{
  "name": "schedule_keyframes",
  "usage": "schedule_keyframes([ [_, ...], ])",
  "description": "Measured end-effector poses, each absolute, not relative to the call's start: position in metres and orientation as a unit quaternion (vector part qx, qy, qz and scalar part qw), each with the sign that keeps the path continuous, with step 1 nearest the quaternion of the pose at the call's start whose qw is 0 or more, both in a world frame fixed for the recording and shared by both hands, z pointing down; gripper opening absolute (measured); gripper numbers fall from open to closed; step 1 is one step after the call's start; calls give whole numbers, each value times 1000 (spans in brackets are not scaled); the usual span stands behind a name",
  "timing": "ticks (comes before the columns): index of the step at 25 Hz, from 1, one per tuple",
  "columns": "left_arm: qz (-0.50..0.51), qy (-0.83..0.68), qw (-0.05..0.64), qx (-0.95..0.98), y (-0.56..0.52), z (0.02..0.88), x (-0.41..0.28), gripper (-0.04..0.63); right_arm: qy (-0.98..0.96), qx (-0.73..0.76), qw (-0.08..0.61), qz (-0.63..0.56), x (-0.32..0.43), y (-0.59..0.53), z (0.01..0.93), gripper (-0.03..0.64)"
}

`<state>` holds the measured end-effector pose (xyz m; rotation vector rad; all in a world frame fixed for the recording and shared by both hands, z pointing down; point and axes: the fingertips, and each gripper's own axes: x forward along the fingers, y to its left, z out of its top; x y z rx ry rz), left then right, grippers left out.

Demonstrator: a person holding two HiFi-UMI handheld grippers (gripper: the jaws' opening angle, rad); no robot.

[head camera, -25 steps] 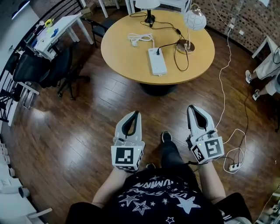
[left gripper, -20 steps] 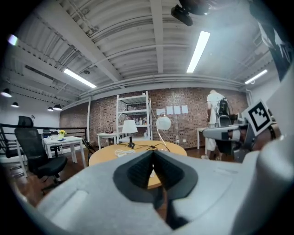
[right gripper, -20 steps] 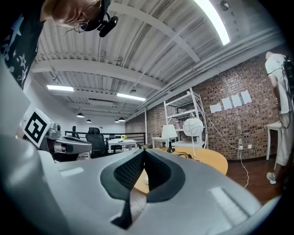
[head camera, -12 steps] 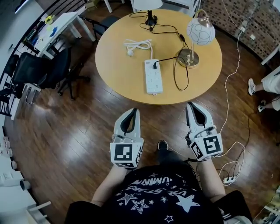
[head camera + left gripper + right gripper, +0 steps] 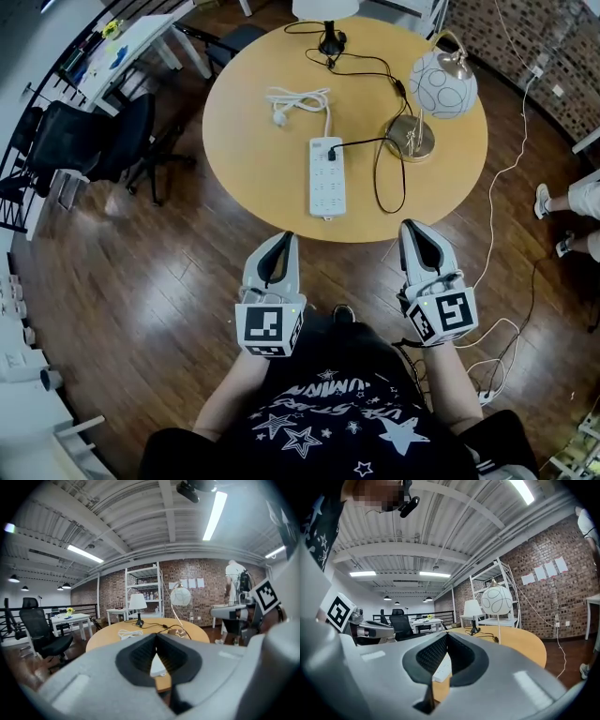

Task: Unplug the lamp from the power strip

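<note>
1. Head view: high above, facing steeply down over the left gripper (image 5: 288, 241) and right gripper (image 5: 411, 229) to the round table (image 5: 244, 141) ahead.
2. Left gripper view: low, level, near the table edge, facing across it.
3. Right gripper view: likewise.
4. All share table and globe lamp (image 5: 442, 84).

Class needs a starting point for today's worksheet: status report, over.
Left gripper and right gripper shut, empty, short of table. Black plug seated in power strip. Black cord loops beside strip, path to plug open.
</note>
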<state>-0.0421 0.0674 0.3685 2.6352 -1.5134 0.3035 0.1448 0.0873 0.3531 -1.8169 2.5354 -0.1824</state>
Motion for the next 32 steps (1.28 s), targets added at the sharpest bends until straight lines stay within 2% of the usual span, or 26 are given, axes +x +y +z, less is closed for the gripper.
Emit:
schedule_keyframes([
  [12,113,-465,41,877,-16,397,-24,5,812,-579,-4,-66,122,25,362,9],
  [24,172,-399,79,897,-99,469,-1,5,795,-597,-49,-100,100,-53,411,9],
  [32,222,-350,98,905,-122,509,13,5,783,-598,-107,-131,90,-85,459,9],
])
